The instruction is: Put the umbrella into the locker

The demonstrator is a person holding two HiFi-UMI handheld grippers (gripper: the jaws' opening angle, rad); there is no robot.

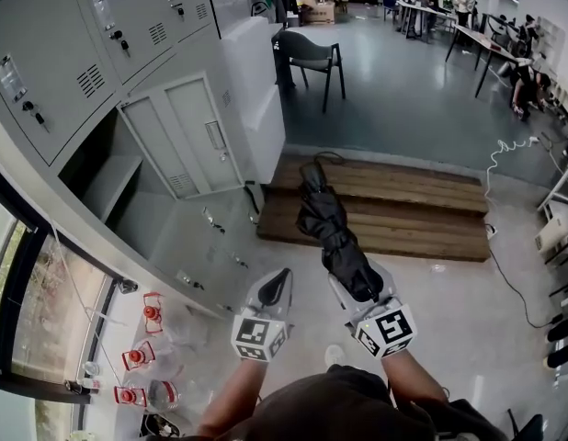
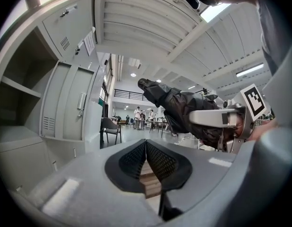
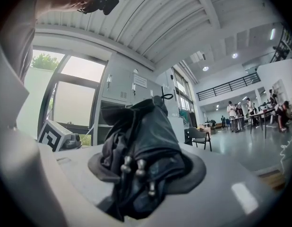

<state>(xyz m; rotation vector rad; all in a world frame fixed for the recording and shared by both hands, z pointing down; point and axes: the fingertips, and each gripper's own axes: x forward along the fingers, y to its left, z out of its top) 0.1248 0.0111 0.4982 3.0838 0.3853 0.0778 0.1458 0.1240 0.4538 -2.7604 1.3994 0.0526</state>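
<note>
A folded black umbrella [image 1: 332, 228] [image 3: 146, 136] lies level in my right gripper [image 1: 362, 288], whose jaws are shut on its lower end; its tip points away from me. In the left gripper view the umbrella [image 2: 179, 105] shows at the right, with the right gripper [image 2: 221, 119] around it. My left gripper [image 1: 277, 286] [image 2: 146, 145] is beside it on the left, shut with nothing between its pads. The grey lockers stand to the left. One compartment [image 1: 109, 182] [image 2: 18, 103] is open, with a shelf inside, and its door [image 1: 187, 136] is swung out.
A wooden pallet [image 1: 385, 205] lies on the floor ahead. Beyond it are a grey chair [image 1: 312, 58] and a white cabinet [image 1: 256, 81]. Red and white items [image 1: 142, 356] sit at lower left by the window. A cable [image 1: 505, 154] runs at right. People stand at tables [image 1: 431, 7] far back.
</note>
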